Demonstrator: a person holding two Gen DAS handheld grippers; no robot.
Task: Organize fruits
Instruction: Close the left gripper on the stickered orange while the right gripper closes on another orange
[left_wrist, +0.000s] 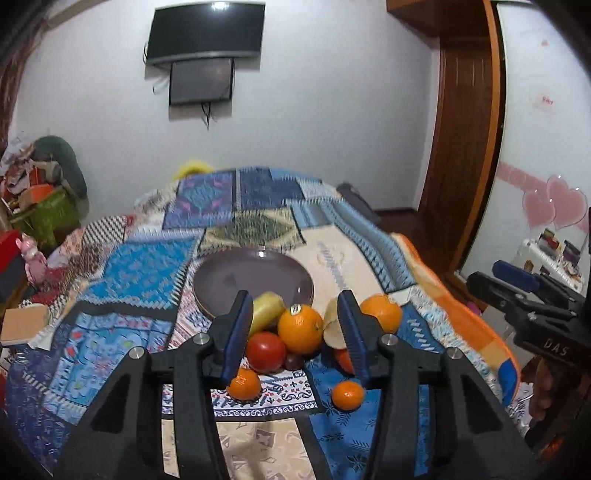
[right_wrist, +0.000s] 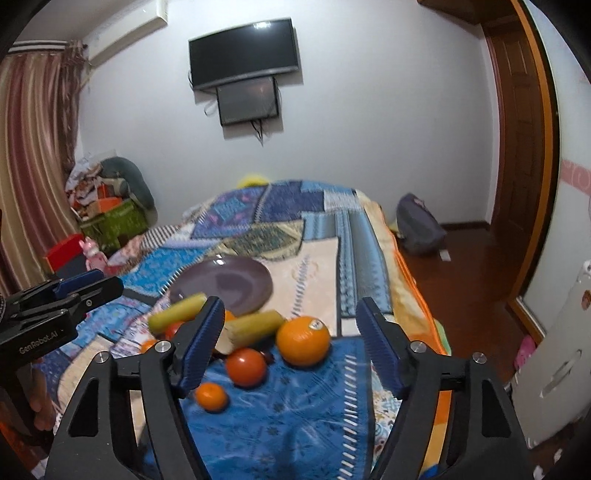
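Observation:
A pile of fruit lies on a patchwork bedspread in front of an empty purple plate (left_wrist: 236, 273) (right_wrist: 236, 280). There is a large orange with a sticker (left_wrist: 300, 328) (right_wrist: 303, 340), a second orange (left_wrist: 382, 312), a red tomato (left_wrist: 266, 350) (right_wrist: 246, 366), yellow-green fruit pieces (left_wrist: 266, 310) (right_wrist: 253, 326), and small tangerines (left_wrist: 347, 395) (right_wrist: 211, 397). My left gripper (left_wrist: 295, 332) is open and empty, above the pile. My right gripper (right_wrist: 290, 347) is open and empty, framing the sticker orange. Each gripper shows at the edge of the other's view (left_wrist: 524, 291) (right_wrist: 66, 291).
The bedspread (left_wrist: 140, 266) covers a bed with an orange edge on the right (right_wrist: 417, 291). A TV (right_wrist: 243, 51) hangs on the far wall. Clutter and boxes (right_wrist: 110, 214) stand at the left; a grey bag (right_wrist: 419, 229) lies on the wooden floor at the right.

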